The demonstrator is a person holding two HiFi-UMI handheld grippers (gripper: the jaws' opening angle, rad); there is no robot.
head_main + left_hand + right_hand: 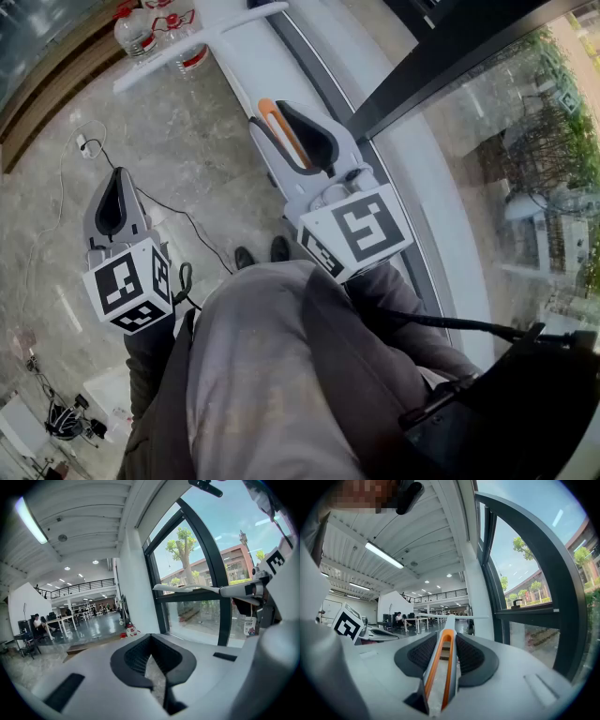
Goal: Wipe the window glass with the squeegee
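Squeegee handle sits clamped between the right gripper's jaws, just beside the window glass. Farther from the glass, the left gripper's jaws are closed on nothing.

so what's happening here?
A person stands by the window with a gripper in each hand. The right gripper is clamped on the handle of the squeegee, which points forward along the window with its blade off the glass. The left gripper is shut on nothing and held out to the side over the floor. No wiping is under way at this moment.
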